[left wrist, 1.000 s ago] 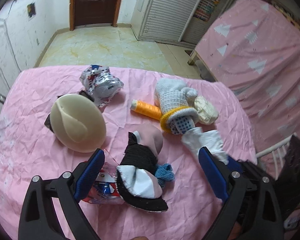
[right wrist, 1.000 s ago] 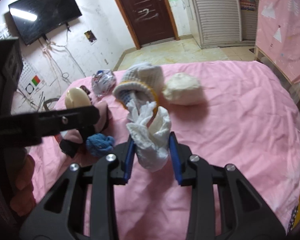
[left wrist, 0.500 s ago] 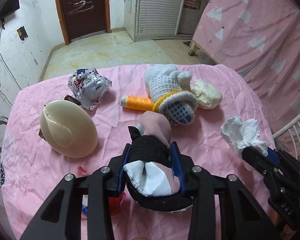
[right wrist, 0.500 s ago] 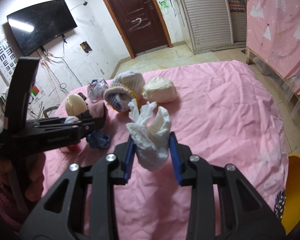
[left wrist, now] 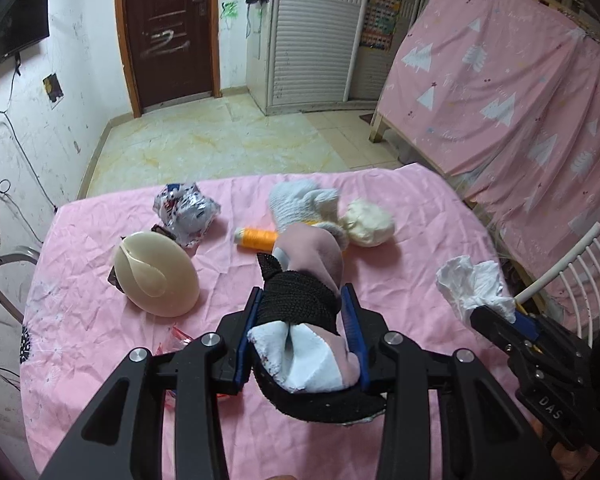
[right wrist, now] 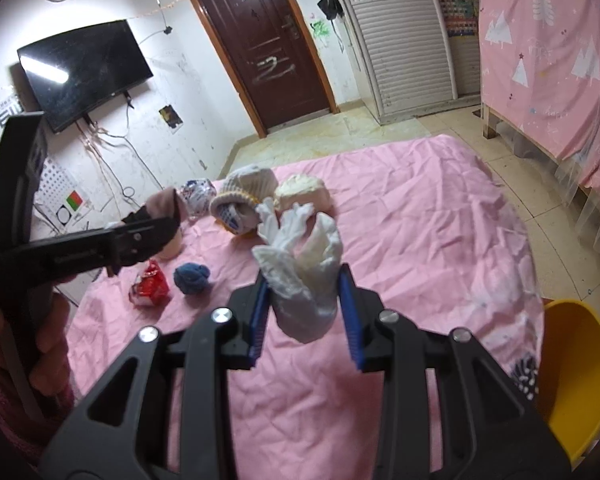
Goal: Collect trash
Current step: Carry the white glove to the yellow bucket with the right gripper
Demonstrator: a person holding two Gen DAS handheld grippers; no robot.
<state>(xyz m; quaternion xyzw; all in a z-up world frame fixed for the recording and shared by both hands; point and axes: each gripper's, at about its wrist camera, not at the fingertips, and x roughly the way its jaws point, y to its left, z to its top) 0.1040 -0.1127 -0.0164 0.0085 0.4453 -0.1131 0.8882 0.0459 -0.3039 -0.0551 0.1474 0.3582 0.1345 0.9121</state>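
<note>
On the pink-covered surface (left wrist: 80, 288), going left to right, lie a cream oval shell-like piece (left wrist: 156, 276), a crumpled silver foil wrapper (left wrist: 186, 210), an orange thread spool (left wrist: 256, 237), a white knit glove (left wrist: 304, 204) and a cream wad (left wrist: 370, 222). The left gripper (left wrist: 303, 334) is clamped on a black, pink and white sock (left wrist: 304, 312), lifted clear of the cloth; the right gripper (right wrist: 304, 312) is closed narrowly on a crumpled white tissue (right wrist: 300, 276), also held above the surface. Both hands appear loaded, so the step in hand is probably carrying the loads to a bin. The yellow container (right wrist: 572, 380) at the right edge of the surface may be that bin, though its inside cannot be seen. To do this well, the person should keep both grips firm, since the tissue is soft and pinched low, with much of it standing free above the pads, and should lift high enough that the dangling sock toe does not drag the spool or glove. Whether the sock counts as trash cannot be told. The left wrist view shows the cream shell piece and the spool clearly, which the right view largely hides behind the left gripper. Only the right wrist view shows a red crumpled wrapper (right wrist: 150, 286) and a blue wad (right wrist: 192, 276) lying side by side near the left gripper, the yellow container, and the person's hand (right wrist: 44, 344) gripping the left handle.
</note>
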